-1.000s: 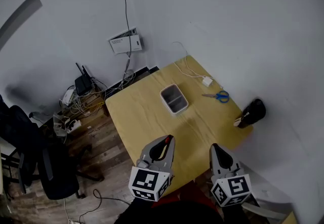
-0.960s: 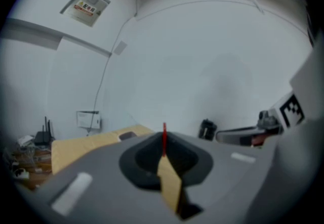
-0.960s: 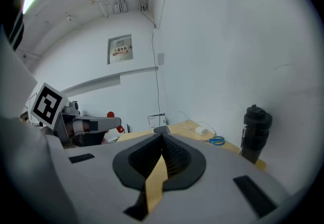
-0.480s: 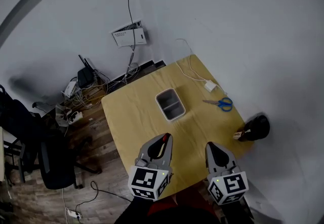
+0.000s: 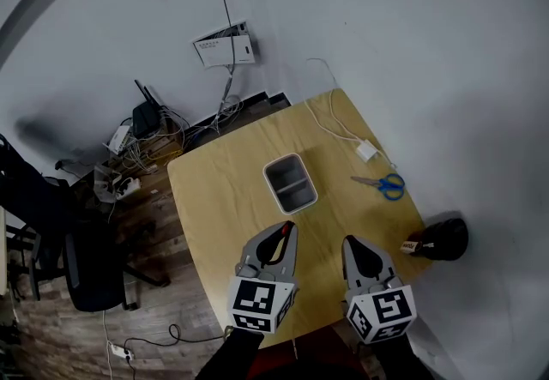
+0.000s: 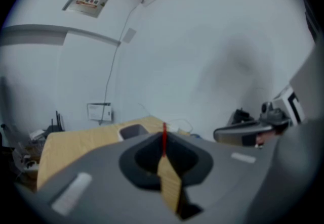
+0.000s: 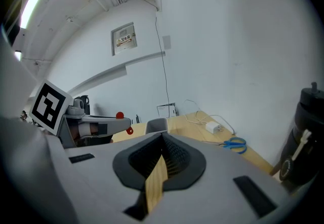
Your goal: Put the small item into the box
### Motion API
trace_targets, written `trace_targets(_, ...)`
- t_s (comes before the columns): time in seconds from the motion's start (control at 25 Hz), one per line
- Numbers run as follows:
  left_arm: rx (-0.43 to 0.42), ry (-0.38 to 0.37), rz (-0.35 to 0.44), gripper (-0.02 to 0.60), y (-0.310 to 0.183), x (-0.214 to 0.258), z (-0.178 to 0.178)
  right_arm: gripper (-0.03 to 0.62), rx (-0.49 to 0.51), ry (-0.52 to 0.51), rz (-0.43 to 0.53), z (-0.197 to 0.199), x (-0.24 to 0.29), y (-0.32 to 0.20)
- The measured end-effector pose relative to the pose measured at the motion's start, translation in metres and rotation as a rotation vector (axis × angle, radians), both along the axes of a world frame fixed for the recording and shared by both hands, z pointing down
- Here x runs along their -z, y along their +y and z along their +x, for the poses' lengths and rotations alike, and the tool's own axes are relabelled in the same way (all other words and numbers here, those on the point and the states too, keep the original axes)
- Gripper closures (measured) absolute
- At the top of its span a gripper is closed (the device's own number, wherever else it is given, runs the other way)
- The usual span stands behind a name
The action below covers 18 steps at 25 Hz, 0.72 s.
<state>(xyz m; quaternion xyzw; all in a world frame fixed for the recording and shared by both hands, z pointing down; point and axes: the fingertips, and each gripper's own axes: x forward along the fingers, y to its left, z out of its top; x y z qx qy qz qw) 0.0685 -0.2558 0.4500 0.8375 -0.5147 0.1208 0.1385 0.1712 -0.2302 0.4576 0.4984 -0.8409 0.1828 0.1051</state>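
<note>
Item (image 6: 163, 133): I am pinching it in left gripper (image 5: 281, 232), short of box (image 5: 290, 183); right gripper (image 5: 350, 243) clenched empty; next, reaching over box.

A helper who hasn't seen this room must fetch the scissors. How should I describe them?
Look at the wooden table against the white wall. Right of the grey box at its middle, the scissors lie flat near the right edge, between a white charger and a dark bottle. They alone have blue handles.
</note>
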Motion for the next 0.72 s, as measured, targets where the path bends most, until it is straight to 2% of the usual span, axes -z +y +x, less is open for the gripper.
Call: trace_targets(0.72, -0.007, -0.084, -0.025, 0.569, -0.057, -0.051, -0.001, 0.586, -0.016, 0.022, -0.037, -0.011, -0.032, -0.042)
